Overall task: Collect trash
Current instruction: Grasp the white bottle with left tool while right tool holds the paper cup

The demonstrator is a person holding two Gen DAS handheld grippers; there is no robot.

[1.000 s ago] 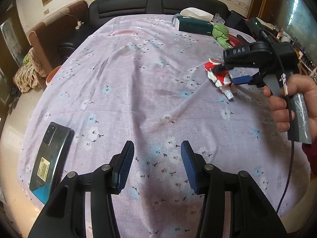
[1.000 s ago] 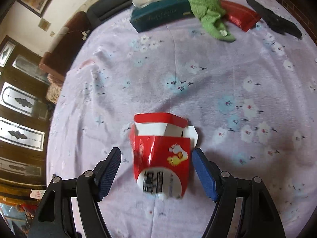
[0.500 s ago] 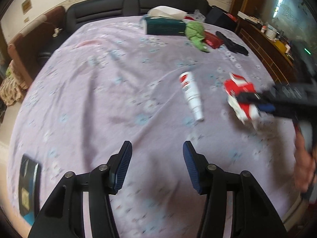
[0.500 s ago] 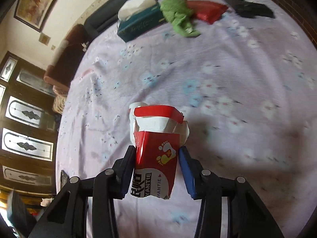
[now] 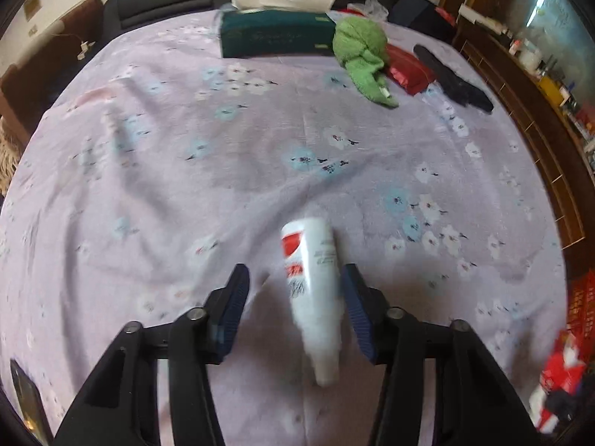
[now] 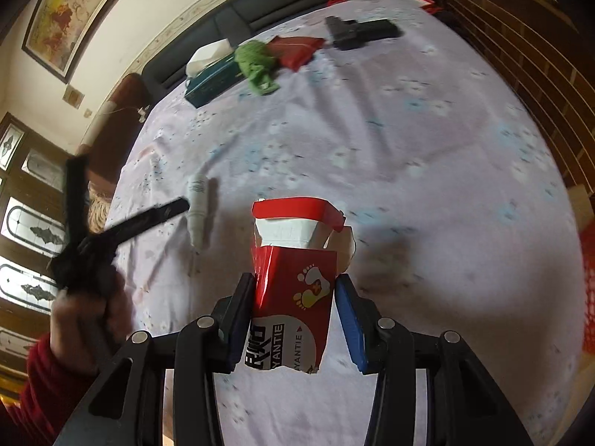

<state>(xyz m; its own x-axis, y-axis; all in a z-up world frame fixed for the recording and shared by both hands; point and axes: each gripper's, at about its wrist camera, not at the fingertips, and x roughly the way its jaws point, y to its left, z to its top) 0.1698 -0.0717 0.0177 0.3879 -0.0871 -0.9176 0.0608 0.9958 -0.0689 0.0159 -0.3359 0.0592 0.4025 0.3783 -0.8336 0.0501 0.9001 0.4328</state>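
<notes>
The surface (image 5: 156,156), draped in a lilac flowered cloth, lies bare across its middle and left, and its curved right edge runs close along dark wooden furniture. The left gripper (image 5: 293,297) hangs over the near part with its jaws closing around a white tube (image 5: 316,297) printed in red; the tube lies on the cloth between the blue pads, close to the right pad, with a clear gap on the left side. The right gripper (image 6: 293,312) holds a torn red carton (image 6: 293,286) marked with footprints, its jaws pressed against both sides and its red flap standing open above a white lining; the carton is lifted off the cloth. Along the far edge sit a green tissue box (image 5: 275,33), a crumpled green cloth (image 5: 364,55), a red packet (image 5: 409,68) and a long black object (image 5: 453,81), all well apart from both grippers. A phone (image 5: 24,397) lies at the near left edge.
</notes>
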